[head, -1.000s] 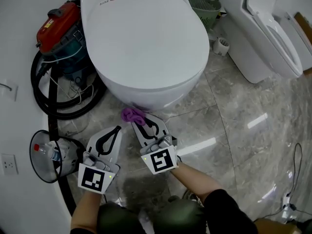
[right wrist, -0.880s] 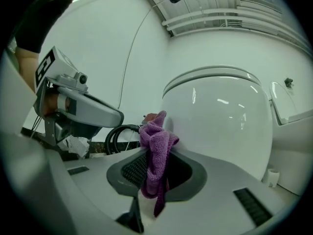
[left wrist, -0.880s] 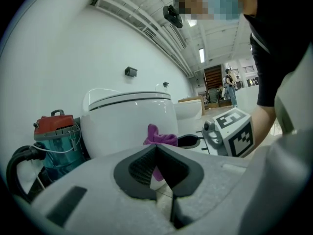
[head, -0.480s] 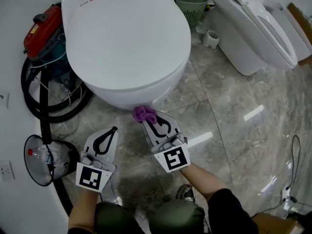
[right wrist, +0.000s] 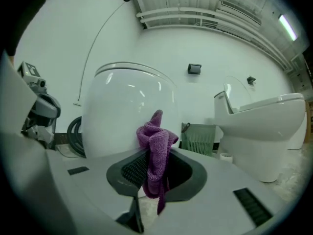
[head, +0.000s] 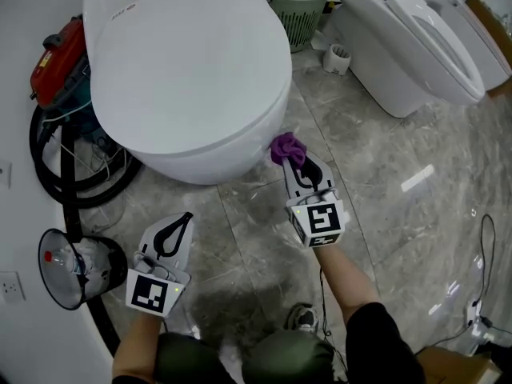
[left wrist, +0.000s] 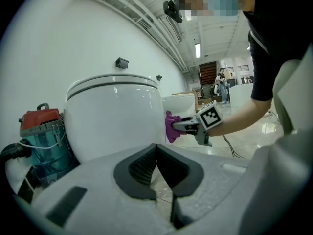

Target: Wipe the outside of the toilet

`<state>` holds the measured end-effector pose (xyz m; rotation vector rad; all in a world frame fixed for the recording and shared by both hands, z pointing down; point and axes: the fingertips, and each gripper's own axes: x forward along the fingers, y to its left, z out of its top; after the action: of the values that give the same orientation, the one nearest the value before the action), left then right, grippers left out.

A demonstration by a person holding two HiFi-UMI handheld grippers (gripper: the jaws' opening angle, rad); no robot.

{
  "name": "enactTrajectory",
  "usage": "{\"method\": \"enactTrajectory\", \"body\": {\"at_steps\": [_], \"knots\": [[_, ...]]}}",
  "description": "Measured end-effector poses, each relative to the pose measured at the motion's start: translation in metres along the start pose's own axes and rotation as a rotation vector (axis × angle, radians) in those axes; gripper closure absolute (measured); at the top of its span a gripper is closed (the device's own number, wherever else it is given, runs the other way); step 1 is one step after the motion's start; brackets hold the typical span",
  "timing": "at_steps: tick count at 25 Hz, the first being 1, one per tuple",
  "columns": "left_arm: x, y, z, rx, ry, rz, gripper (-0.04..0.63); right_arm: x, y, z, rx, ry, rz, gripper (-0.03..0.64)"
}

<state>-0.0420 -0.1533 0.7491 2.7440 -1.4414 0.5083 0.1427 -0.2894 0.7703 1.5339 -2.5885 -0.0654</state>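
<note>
Contact between the purple cloth (head: pixel 285 147) and the toilet (head: pixel 192 70) is what the coming stroke turns on. The right gripper (head: pixel 294 162) is clamped on the bunched cloth, which sticks out past the jaw tips with a tail hanging below them. The left gripper view shows the cloth pressed against the bowl's outer wall. It sits on the bowl's right front flank, just under the overhang of the closed lid. From this gripper the bowl lies ahead and to the left, and its long axis runs away from the person towards the back wall. A wipe from here would probably have to follow the curve rearward while keeping pressure to the left. The left gripper (head: pixel 186 218) has its jaws together with nothing between them. It hangs low over the floor (head: pixel 384 174), in front of the bowl and well apart from it, so the right gripper is the nearer one.
</note>
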Motion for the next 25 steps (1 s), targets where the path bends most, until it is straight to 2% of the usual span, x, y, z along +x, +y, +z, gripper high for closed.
{"method": "enactTrajectory", "body": {"at_steps": [5,13,19,25], "knots": [[-0.002,-0.001,-0.003,0.003,0.014,0.0,0.592,0.02,-0.026,-0.005,-0.016,0.018,-0.045,0.538],[-0.011,0.004,0.0,0.014,0.001,0.008,0.592,0.013,-0.024,-0.001,0.031,-0.001,-0.084,0.538],[-0.019,0.015,-0.004,0.008,-0.006,0.022,0.592,-0.034,0.023,0.005,0.039,-0.055,-0.043,0.538],[-0.031,0.025,-0.006,-0.005,-0.024,0.031,0.592,-0.054,0.103,0.015,-0.054,-0.129,0.103,0.538]]}}
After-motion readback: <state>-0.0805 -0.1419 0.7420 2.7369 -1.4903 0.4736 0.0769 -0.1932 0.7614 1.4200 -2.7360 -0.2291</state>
